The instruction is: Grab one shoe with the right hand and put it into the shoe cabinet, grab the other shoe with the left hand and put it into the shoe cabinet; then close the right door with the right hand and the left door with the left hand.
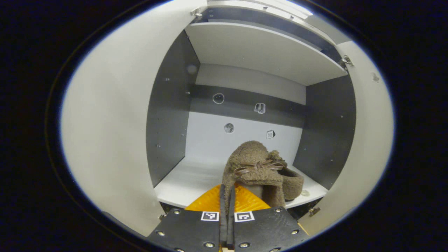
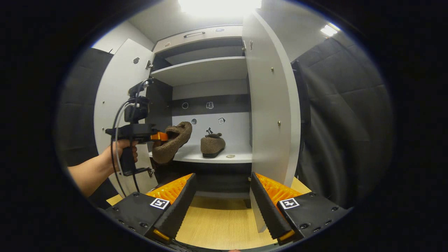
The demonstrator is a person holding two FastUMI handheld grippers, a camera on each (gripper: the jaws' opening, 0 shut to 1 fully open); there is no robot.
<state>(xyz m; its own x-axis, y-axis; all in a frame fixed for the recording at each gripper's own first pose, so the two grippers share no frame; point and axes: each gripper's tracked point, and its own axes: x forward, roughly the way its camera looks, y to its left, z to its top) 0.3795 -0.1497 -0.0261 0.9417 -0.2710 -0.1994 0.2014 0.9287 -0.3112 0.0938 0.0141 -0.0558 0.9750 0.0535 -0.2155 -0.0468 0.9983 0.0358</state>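
Left claw (image 1: 226, 196) was clenched on the brown shoe (image 1: 253, 168), held toe-up just before the lower shelf (image 1: 189, 182); right claw (image 2: 222, 196) was spread, the other shoe (image 2: 212, 145) already shelved.

Booth corner under bright ceiling light, dark padded walls and a pale wood floor.

In the right gripper view a strong ceiling light (image 2: 219, 6) glares at the top, with a second, smaller ceiling lamp (image 2: 328, 30) to the right. Black quilted cloth (image 2: 344, 105) hangs along the right side as the wall, and a similar dark panel (image 2: 75, 105) stands at the far left. A strip of plain white wall (image 2: 120, 35) shows above that panel, and the ceiling (image 2: 164, 17) is pale grey. The floor (image 2: 220, 220) is light wood-grain boarding, lit evenly and running up to the furniture's dark base.
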